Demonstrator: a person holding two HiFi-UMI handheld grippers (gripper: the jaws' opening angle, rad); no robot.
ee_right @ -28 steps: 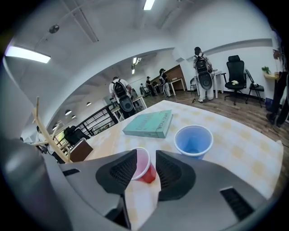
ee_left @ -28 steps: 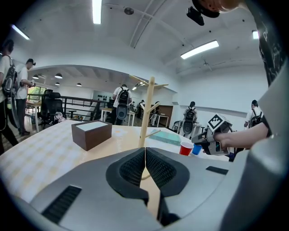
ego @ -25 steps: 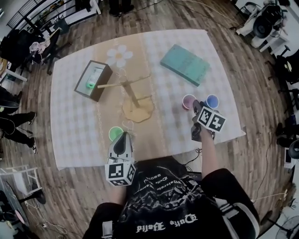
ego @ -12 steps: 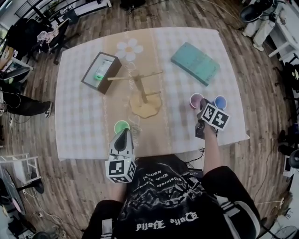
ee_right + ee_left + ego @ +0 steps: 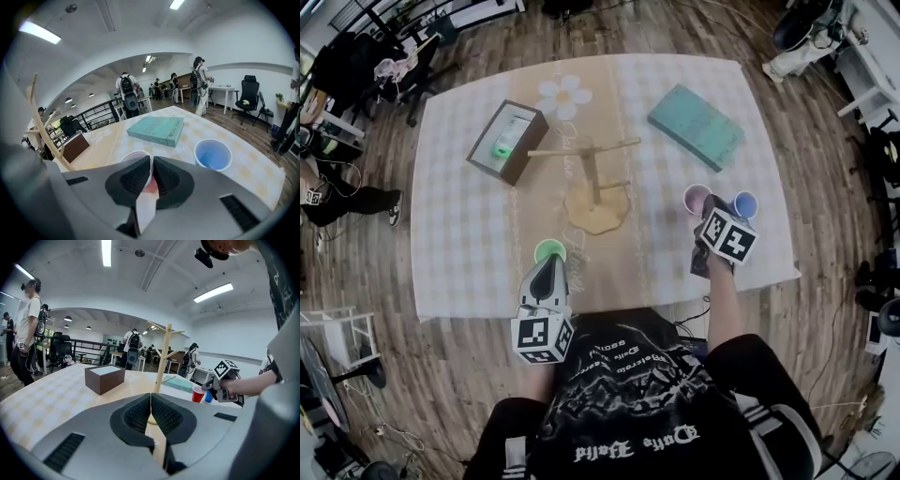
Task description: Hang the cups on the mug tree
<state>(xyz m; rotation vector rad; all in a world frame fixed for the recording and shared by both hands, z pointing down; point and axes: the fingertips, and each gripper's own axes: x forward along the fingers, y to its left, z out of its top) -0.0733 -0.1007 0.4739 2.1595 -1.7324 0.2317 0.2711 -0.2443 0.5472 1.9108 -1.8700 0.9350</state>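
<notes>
The right gripper has just closed its fingers on the rim of the red cup; the left gripper is shut, empty.

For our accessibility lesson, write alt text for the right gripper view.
The right gripper has just closed its jaws on the rim of a red cup standing on a table. A blue cup stands to its right, with a teal book behind.

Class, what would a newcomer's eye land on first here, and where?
The bare wooden mug tree stands mid-table. At the near right edge, the right gripper has just closed its jaws on the rim of the red cup, beside a blue cup; a green cup waits before the shut left gripper.
</notes>
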